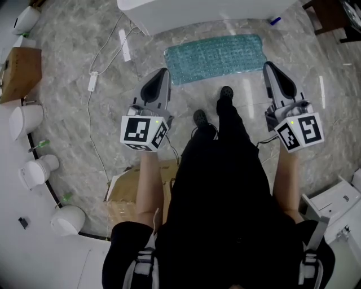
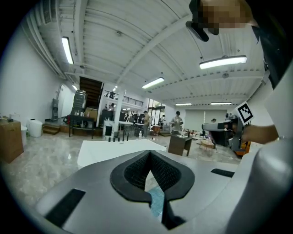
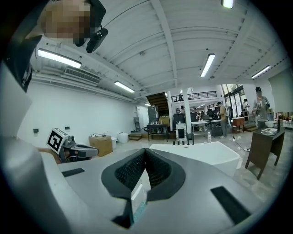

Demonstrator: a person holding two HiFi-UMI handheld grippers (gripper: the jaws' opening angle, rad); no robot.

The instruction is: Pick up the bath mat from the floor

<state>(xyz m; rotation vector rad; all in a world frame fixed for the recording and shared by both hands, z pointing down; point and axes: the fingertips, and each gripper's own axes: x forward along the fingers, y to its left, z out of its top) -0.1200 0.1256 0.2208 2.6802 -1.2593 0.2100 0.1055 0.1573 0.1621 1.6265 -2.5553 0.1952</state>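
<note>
The teal bath mat (image 1: pixel 217 56) lies flat on the marble floor, just in front of a white tub. My left gripper (image 1: pixel 164 71) hangs in the air near the mat's left end, shut and holding nothing. Near the mat's right end my right gripper (image 1: pixel 268 65) is also shut and empty. In the left gripper view the jaws of the left gripper (image 2: pixel 149 151) meet at their tips, and a strip of the mat (image 2: pixel 156 201) shows through the gap below. The right gripper (image 3: pixel 145 150) looks the same in its own view, with a sliver of the mat (image 3: pixel 139 208) beneath.
The white tub (image 1: pixel 197 11) stands behind the mat. The person's shoes (image 1: pixel 225 93) are on the floor just short of the mat. A white cable (image 1: pixel 93 82) trails at the left. White toilets (image 1: pixel 25 119) line the left wall, and a cardboard box (image 1: pixel 132 189) sits near the person's left leg.
</note>
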